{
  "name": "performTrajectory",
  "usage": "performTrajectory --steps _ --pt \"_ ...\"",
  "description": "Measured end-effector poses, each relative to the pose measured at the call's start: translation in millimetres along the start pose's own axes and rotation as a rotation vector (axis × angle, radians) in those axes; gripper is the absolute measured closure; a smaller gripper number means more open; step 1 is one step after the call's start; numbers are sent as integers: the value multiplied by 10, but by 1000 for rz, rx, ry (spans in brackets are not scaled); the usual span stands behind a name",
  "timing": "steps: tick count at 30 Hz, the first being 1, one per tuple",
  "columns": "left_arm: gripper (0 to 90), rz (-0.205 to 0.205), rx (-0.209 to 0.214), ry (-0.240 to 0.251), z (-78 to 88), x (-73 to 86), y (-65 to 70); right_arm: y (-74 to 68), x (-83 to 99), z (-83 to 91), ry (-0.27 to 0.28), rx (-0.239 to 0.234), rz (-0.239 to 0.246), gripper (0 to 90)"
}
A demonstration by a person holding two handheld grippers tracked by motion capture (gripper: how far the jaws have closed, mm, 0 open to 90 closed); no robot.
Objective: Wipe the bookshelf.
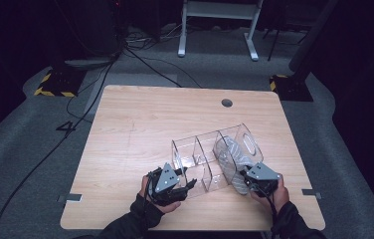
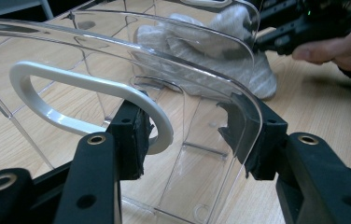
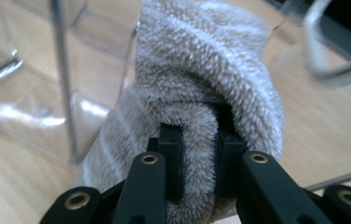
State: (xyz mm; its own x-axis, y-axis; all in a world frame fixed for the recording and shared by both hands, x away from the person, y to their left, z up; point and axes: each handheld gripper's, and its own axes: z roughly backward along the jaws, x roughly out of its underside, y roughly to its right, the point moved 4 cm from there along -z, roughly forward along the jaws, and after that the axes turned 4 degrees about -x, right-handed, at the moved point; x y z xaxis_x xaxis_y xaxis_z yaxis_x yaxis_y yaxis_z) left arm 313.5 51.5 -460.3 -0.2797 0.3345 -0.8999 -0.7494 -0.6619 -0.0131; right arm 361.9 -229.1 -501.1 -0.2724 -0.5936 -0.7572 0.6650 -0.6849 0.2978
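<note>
A clear plastic bin (image 1: 200, 149) with several compartments lies tilted on the wooden table (image 1: 135, 119). My left gripper (image 1: 187, 183) is shut on its near end wall; in the left gripper view one pad (image 2: 131, 140) sits by the white handle rim (image 2: 85, 84) and the other presses the curved corner of the bin (image 2: 71, 46). A fluffy grey-beige cloth (image 1: 232, 152) hangs partly into the bin's right compartment. My right gripper (image 1: 242, 175) is shut on the cloth's lower fold (image 3: 201, 70), its jaws (image 3: 200, 158) pinching the pile. The cloth (image 2: 220, 42) shows through the clear wall.
A round cable hole (image 1: 227, 103) sits near the table's far edge. Cables and a white stand (image 1: 215, 25) are on the floor beyond. Bare wood spreads over the table's left and far parts. The bin's clear wall (image 3: 61, 56) stands close left of the cloth.
</note>
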Motion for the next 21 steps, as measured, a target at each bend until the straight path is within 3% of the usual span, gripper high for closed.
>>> performTrajectory --steps 2,6,9,12,18,19,21 --pt "502 -4 -1 1 0 -2 -5 -34 30 -11 4 -29 -7 776" --pt "502 1 -1 1 -2 -1 0 -70 -46 38 66 -142 -52 774" --pt "502 1 -1 -1 -2 -2 0 -93 -86 52 82 -152 -36 775" --pt "501 -2 2 -1 -8 -5 -2 -42 -147 115 123 -154 -53 779" --pt "501 1 2 -2 -5 -3 2 92 -479 283 239 -90 -51 781" --pt "501 1 2 -2 -5 -3 2 92 -479 283 239 -90 -51 781" --pt "502 0 2 -2 -3 -1 0 162 -624 367 305 -67 -70 779"
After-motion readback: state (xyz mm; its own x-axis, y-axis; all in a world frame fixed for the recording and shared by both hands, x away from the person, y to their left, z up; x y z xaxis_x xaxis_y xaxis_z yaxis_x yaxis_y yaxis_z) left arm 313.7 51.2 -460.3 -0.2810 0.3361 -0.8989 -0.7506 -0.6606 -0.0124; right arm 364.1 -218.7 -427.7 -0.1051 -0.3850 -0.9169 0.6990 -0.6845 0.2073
